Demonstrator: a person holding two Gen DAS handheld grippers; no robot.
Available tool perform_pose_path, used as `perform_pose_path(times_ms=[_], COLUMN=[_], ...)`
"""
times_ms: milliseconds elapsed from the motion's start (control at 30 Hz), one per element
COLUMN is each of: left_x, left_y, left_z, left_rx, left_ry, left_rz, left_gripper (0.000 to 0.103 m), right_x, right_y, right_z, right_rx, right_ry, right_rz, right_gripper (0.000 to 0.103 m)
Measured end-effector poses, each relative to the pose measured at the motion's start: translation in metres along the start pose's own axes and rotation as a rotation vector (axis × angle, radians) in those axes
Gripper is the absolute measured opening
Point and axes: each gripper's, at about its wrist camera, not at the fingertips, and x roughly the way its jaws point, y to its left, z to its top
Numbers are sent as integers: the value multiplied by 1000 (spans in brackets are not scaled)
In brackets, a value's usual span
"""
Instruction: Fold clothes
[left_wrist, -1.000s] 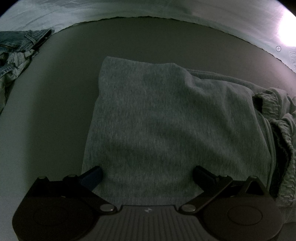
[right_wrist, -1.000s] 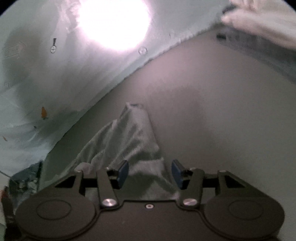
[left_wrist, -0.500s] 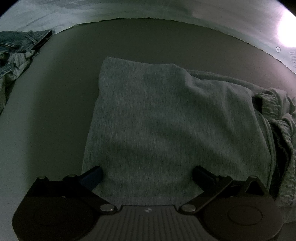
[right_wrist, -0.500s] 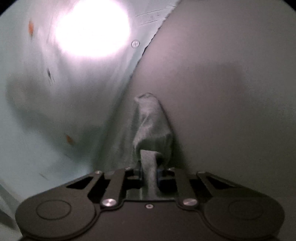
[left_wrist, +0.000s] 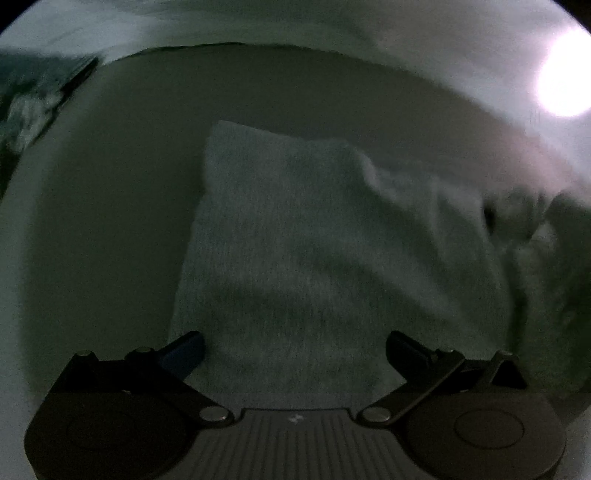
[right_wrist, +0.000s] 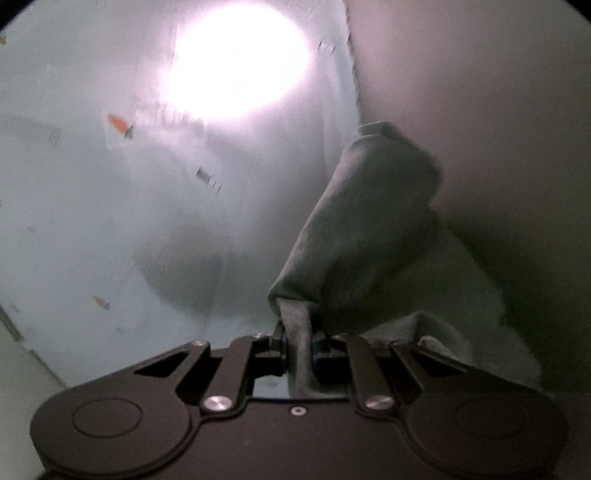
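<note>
A grey knit garment (left_wrist: 303, 236) lies partly folded on the dark table (left_wrist: 110, 206), its bunched waistband end at the right (left_wrist: 517, 214). My left gripper (left_wrist: 295, 349) hovers over the garment's near edge with its jaws wide apart and nothing between them. In the right wrist view, my right gripper (right_wrist: 298, 343) is shut on a pinched fold of the same grey garment (right_wrist: 362, 221). The cloth rises from the jaws as a lifted tube and trails off onto the table (right_wrist: 498, 110) at the right.
A denim garment (left_wrist: 29, 99) lies at the table's far left, blurred. Beyond the table edge is a pale floor sheet (right_wrist: 92, 221) with a strong light glare (right_wrist: 236, 59) on it and small orange marks (right_wrist: 118, 123).
The right gripper closed on the grey cloth, rolled and lifted it off the table. The left gripper rose and pulled back a little; its view is now blurred, jaws unchanged.
</note>
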Motion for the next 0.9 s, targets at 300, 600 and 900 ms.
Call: perform_pose_path(times_ms=[300, 600, 900], left_x=[-48, -53, -60], left_y=[60, 113, 150], left_z=[18, 5, 10], left_rx=[-22, 3, -23], left_ry=[-126, -105, -139], left_rz=[20, 30, 13], left_gripper=[103, 103, 103], right_x=[68, 146, 191], right_y=[1, -40, -35], right_z=[-65, -118, -160], right_rx=[-3, -23, -193], right_ry=[143, 258, 354], right_rz=[33, -144, -383], right_gripper=[12, 16, 47])
